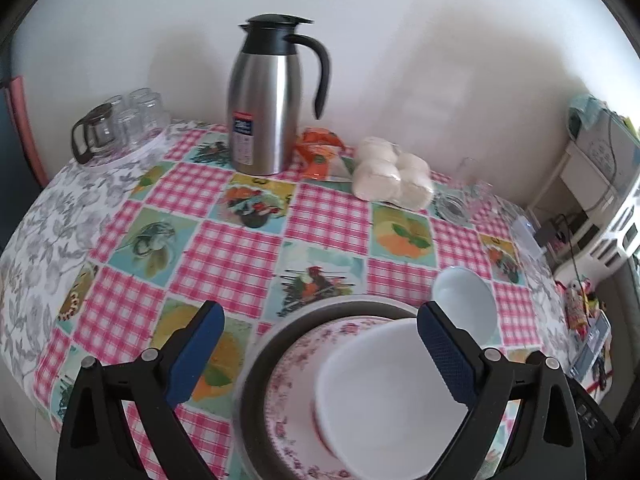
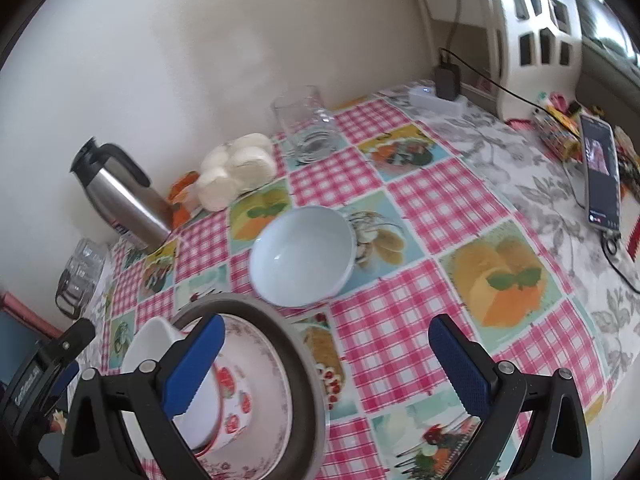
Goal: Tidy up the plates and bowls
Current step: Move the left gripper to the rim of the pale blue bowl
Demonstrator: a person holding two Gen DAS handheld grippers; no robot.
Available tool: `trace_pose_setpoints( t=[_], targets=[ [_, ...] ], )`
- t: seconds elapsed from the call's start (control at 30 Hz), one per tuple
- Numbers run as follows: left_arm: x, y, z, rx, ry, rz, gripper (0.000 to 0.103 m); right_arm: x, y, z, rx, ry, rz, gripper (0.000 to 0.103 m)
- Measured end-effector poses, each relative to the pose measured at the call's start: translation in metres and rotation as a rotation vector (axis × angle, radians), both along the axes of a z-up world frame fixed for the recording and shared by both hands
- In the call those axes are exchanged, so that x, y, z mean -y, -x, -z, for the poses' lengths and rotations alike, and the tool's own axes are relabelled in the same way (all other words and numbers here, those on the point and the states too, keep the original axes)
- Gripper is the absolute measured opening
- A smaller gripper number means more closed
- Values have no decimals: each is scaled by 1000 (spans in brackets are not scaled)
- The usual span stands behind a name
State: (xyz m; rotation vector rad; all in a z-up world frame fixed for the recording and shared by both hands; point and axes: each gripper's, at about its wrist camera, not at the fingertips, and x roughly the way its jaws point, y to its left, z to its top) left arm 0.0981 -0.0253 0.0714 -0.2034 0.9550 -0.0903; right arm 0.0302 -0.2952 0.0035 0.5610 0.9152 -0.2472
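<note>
A stack stands at the table's near edge: a grey plate [image 1: 260, 352] [image 2: 248, 307], a pink-flowered plate [image 1: 296, 360] [image 2: 272, 376] on it, and a white bowl with red fruit prints [image 1: 384, 384] [image 2: 232, 404] on top. My left gripper [image 1: 324, 346] hangs open over this stack, its blue pads on either side of the bowl and clear of it. A plain white bowl [image 1: 464, 300] [image 2: 304, 256] sits alone on the cloth to the right of the stack. My right gripper [image 2: 328, 360] is open just short of that bowl, with only tablecloth and the grey plate's edge between its fingers.
By the wall stand a steel jug [image 1: 264, 108] [image 2: 120, 192], a tray of glasses [image 1: 120, 124], an orange packet [image 1: 320, 152], a pack of white rounds [image 1: 392, 176] [image 2: 236, 172] and a glass jar [image 2: 304, 124]. A phone [image 2: 600, 176], cables and a white rack [image 2: 536, 28] fill the right side.
</note>
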Motion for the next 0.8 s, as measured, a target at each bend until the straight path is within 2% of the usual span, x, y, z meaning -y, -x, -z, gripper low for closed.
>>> trace_pose_setpoints(
  t=[0.13, 0.37, 0.57, 0.8],
  targets=[
    [21, -2, -5, -16, 9, 63, 97, 15, -2, 4, -19, 11, 24, 103],
    [66, -8, -7, -58, -59, 156, 97, 41, -8, 17, -47, -1, 59, 103],
    [94, -22, -2, -102, -84, 177, 97, 52, -15, 32, -72, -17, 64, 103],
    [126, -30, 1, -107, -50, 196, 97, 60, -22, 44, -67, -18, 63, 103]
  ],
)
